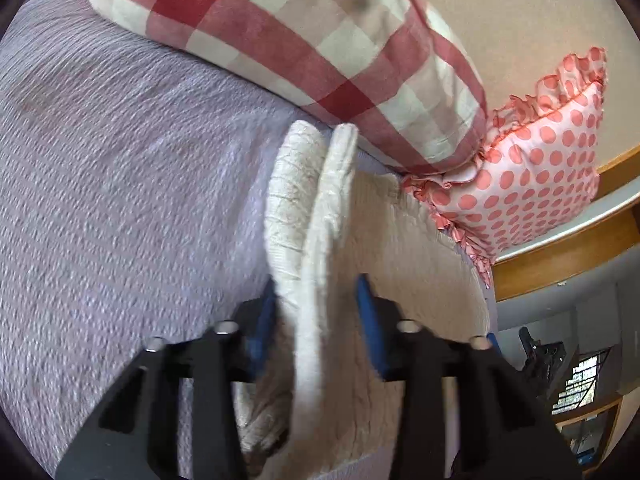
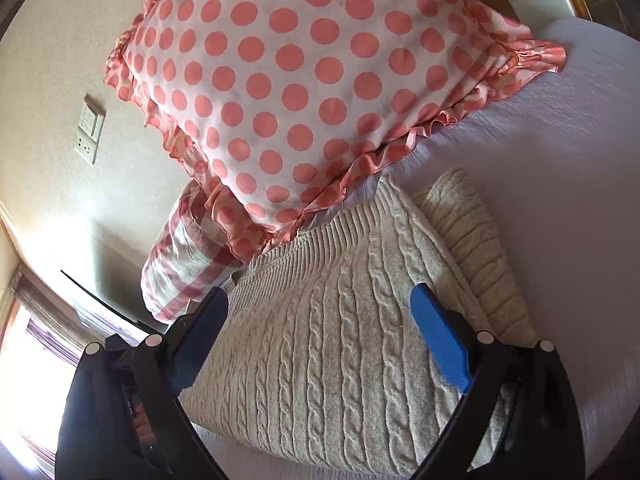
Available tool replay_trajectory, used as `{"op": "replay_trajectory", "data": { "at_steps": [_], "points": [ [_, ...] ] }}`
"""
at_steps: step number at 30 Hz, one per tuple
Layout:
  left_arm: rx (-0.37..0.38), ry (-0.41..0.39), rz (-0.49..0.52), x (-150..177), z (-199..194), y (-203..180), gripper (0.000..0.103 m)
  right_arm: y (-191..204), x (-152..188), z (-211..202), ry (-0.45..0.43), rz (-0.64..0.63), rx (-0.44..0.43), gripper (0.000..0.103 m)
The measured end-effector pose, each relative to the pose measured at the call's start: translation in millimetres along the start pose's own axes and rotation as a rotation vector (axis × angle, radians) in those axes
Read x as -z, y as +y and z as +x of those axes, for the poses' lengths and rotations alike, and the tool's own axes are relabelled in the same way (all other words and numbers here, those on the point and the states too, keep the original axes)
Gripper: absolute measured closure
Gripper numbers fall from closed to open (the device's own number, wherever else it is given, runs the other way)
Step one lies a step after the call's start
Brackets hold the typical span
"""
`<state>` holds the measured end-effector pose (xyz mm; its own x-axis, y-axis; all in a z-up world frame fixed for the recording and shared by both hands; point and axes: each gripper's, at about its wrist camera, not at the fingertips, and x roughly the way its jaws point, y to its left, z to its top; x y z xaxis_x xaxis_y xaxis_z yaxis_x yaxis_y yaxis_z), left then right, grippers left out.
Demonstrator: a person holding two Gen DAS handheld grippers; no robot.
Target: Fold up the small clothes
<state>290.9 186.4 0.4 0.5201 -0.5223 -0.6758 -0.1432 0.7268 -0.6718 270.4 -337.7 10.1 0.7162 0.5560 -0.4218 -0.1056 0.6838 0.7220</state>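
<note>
The left gripper (image 1: 316,320) was clenched on a doubled fold of the cream cable-knit sweater (image 2: 340,340), which stood upright between its blue pads and ran forward toward the gingham pillow (image 1: 304,36). The rest of the garment lay flat on the lilac bedspread (image 1: 120,184), just short of the polka-dot pillow (image 2: 288,92). The right gripper (image 2: 320,344) hovered with jaws released — straddling the cable ribs, whose long axis ran straight ahead. Judged nearer for flattening: the right.
</note>
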Motion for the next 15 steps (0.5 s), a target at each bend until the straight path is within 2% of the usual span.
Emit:
{"op": "replay_trajectory", "data": {
  "at_steps": [1, 3, 6, 11, 13, 15],
  "points": [
    [0.023, 0.004, -0.023, 0.1, 0.9, 3.0, 0.086, -2.0, -0.7, -2.9, -0.009, 0.014, -0.011, 0.008],
    [0.012, -0.007, -0.008, -0.4, -5.4, -3.2, 0.088, -5.9, -2.5, -8.6, -0.028, 0.036, -0.031, 0.008],
    [0.029, -0.043, 0.041, -2.7, -21.7, -37.2, 0.089, -11.3, -5.3, -18.9, -0.071, 0.073, -0.064, 0.008],
    [0.074, -0.069, 0.215, 2.2, -25.2, -156.5, 0.089, -21.2, -11.3, -39.8, -0.162, 0.141, -0.133, 0.008],
    [0.113, -0.044, 0.294, 15.7, -6.4, -212.8, 0.089, -24.2, -13.8, -48.3, -0.194, 0.148, -0.147, 0.008],
    [0.161, 0.006, 0.356, 37.6, 28.4, -264.9, 0.089, -26.2, -16.8, -54.0, -0.214, 0.135, -0.12, 0.008]
  ]
}}
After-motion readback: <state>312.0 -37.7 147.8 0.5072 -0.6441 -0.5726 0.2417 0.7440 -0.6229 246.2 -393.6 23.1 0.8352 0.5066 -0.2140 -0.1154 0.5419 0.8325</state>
